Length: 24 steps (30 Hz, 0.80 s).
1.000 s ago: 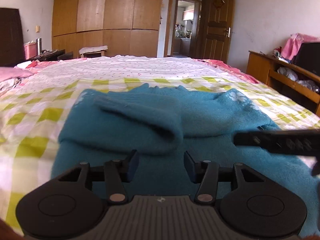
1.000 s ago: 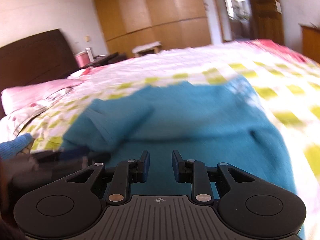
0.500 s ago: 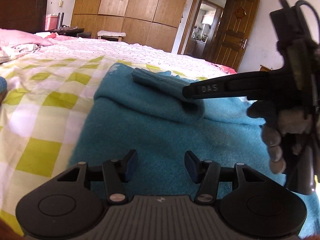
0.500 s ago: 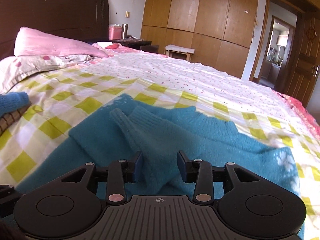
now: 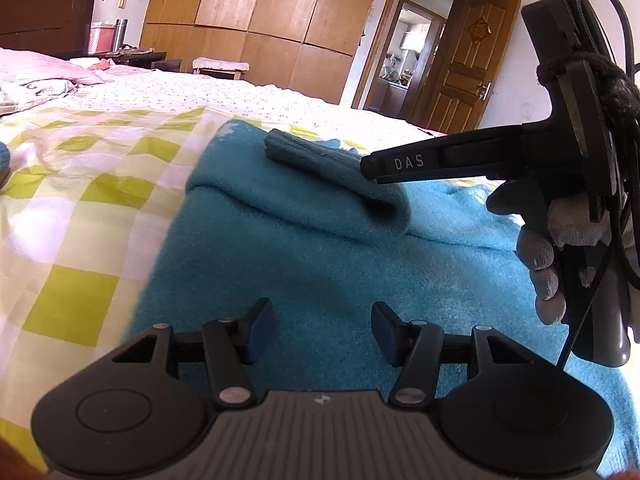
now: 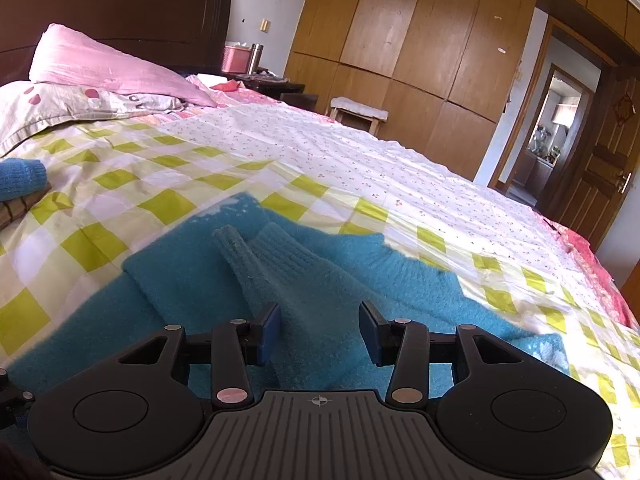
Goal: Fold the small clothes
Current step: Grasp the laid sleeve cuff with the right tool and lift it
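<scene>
Lying flat on the bed (image 6: 360,152), the blue sweater (image 5: 320,272) is spread over a bedspread (image 5: 92,200) checked in yellow-green and white. One sleeve (image 6: 288,272) is folded inward across the body of the sweater, with its ribbed cuff pointing toward the far side of the bed.

The left tongs (image 5: 323,330) hover low over the near part of the sweater, jaws parted about halfway, with only fabric showing in the gap and nothing gripped. They have just been opening a little further.

The right tongs (image 6: 320,332) sit over the folded sleeve. Their jaws have just been opening and now stand apart to either side of the sleeve; the pads do not press on it, so the sleeve lies loose between them. In the left wrist view, the same tool reaches in from the right, its black fingers (image 5: 404,164) above the fold of the sleeve, held by a hand in a grey glove (image 5: 540,248).

At the far left edge of the bedspread lies another blue knitted piece (image 6: 20,178). A pink pillow (image 6: 104,68) rests against a dark headboard (image 6: 120,12), and a wooden wardrobe (image 6: 420,40) stands beyond the bed beside an open door (image 6: 600,168).
</scene>
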Available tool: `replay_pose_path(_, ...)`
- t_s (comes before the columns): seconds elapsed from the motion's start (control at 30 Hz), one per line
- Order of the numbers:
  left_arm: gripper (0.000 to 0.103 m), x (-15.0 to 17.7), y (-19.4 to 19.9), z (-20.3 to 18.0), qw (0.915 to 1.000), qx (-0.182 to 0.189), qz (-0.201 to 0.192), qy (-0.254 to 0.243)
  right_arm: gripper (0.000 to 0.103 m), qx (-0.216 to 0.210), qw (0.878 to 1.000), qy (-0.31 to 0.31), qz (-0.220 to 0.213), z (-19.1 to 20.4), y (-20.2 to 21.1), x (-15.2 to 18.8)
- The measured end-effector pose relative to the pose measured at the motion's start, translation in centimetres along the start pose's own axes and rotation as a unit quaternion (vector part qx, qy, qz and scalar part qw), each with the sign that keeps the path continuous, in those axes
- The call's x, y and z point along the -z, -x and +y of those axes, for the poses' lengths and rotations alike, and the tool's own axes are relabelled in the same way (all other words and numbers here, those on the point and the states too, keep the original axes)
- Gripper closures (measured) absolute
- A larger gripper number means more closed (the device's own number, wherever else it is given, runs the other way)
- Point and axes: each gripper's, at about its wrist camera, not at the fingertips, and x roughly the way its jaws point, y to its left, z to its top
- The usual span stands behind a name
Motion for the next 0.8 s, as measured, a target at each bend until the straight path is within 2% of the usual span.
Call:
replay_pose_path(0.33,0.041,0.2,0.0,0.0,1.0000,0.003,-0.003,-0.003,0.060,-0.011,0.999,0.038,-0.004,0.9,-0.9,-0.2)
replay_pose_path(0.6,0.039,0.2,0.0,0.2,1.0000,0.008,-0.001,0.000,0.061,-0.047,0.995,0.086,0.002,3.6,-2.6,-0.8)
replay_pose_path(0.67,0.039,0.2,0.0,0.2,1.0000,0.008,-0.001,-0.001,0.066,-0.024,0.995,0.098,0.012,4.1,-3.7,-0.9)
replay_pose_path(0.7,0.039,0.2,0.0,0.2,1.0000,0.009,-0.001,-0.001,0.071,-0.016,0.995,0.094,0.022,4.0,-4.4,-1.0)
replay_pose_path(0.73,0.039,0.2,0.0,0.2,1.0000,0.009,-0.001,-0.001,0.087,-0.012,0.996,0.081,0.029,3.6,-4.9,-1.1)
replay_pose_path(0.8,0.039,0.2,0.0,0.1,1.0000,0.009,-0.001,0.000,0.092,-0.009,0.998,0.052,0.038,2.5,-5.4,-1.7)
